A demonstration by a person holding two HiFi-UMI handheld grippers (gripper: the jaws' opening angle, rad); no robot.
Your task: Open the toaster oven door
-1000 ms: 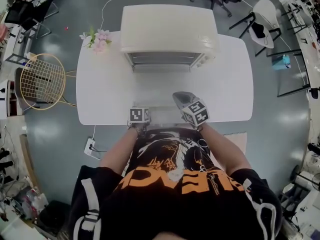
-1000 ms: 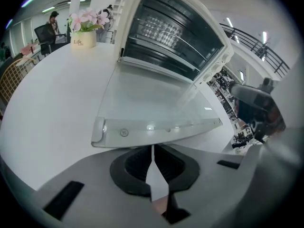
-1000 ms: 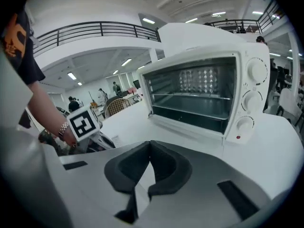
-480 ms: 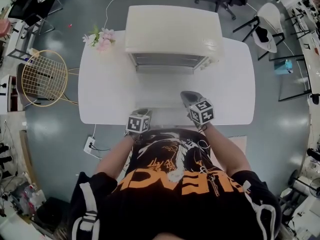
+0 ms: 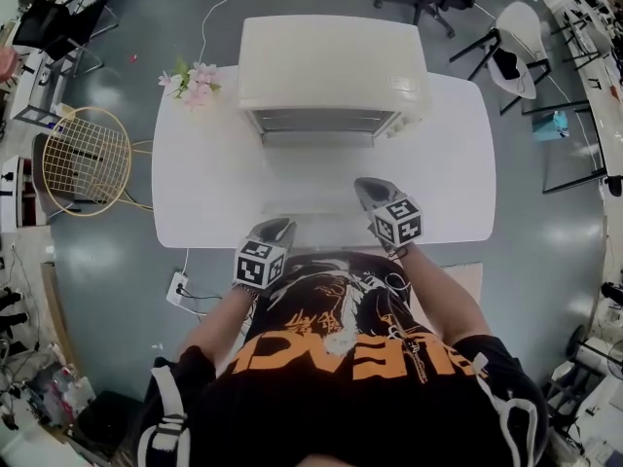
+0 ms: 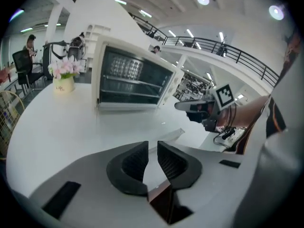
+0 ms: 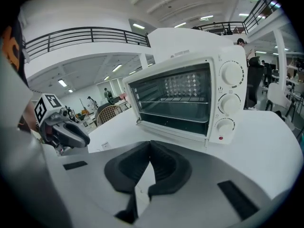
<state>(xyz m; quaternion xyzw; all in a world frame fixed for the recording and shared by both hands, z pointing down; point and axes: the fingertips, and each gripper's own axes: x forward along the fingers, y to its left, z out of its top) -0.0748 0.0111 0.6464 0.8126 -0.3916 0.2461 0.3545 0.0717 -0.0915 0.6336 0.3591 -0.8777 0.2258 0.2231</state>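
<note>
A white toaster oven point(image 5: 331, 66) stands at the back of the white table point(image 5: 204, 183). Its glass door point(image 5: 321, 178) is down and lies flat toward me, and the wire rack point(image 7: 178, 103) inside shows. My left gripper point(image 5: 277, 228) hangs over the table's front edge, left of the door's free edge point(image 6: 172, 134). Its jaws point(image 6: 152, 144) stand a narrow gap apart and are closing, with nothing between them. My right gripper point(image 5: 370, 191) hovers over the door's right front corner. Its fingertips point(image 7: 150, 144) touch, and it holds nothing.
A pot of pink flowers point(image 5: 192, 78) stands on the table's back left corner. A yellow wire chair point(image 5: 86, 159) is on the floor to the left and a power strip point(image 5: 176, 287) lies near the front left. Office chairs point(image 5: 511, 42) stand at the back right.
My left gripper has pulled back toward me and a little left, from over the door's front edge to the table's edge. The right gripper has shifted slightly right.
</note>
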